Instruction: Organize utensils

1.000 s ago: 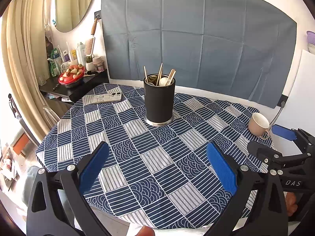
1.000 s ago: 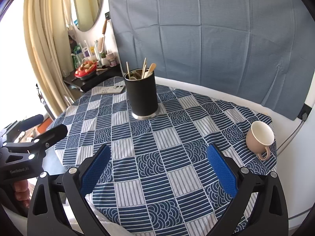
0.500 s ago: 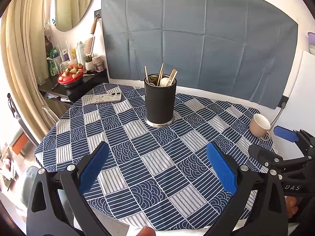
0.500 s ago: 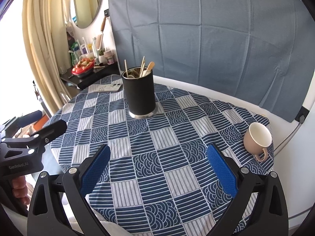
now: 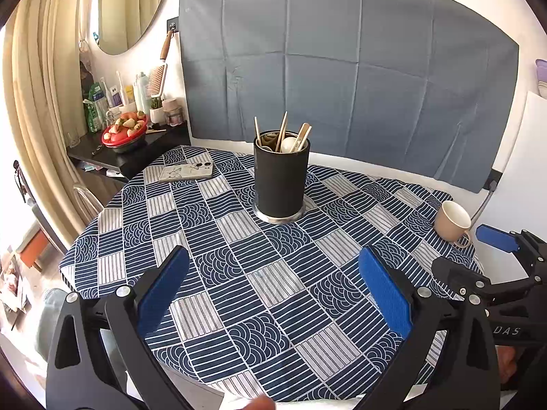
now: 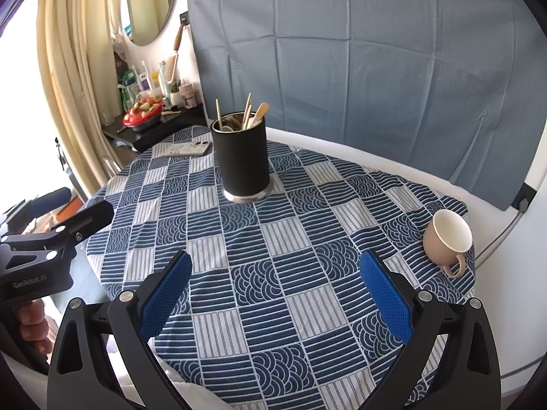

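A black cylindrical holder (image 5: 281, 177) stands at the far middle of the round table, with several wooden utensils and a white spoon (image 5: 289, 143) upright in it. It also shows in the right wrist view (image 6: 242, 159). My left gripper (image 5: 273, 283) is open and empty over the table's near edge. My right gripper (image 6: 276, 285) is open and empty, also above the near part. Each gripper shows at the side of the other's view.
A beige cup (image 5: 451, 220) lies tilted at the table's right edge, also seen in the right wrist view (image 6: 446, 237). A phone (image 5: 186, 172) lies at the far left. A dark shelf (image 5: 112, 152) with a red bowl and bottles stands left, by a curtain.
Both grippers have drawn back slightly from the table and stay open. The holder and cup have not moved.
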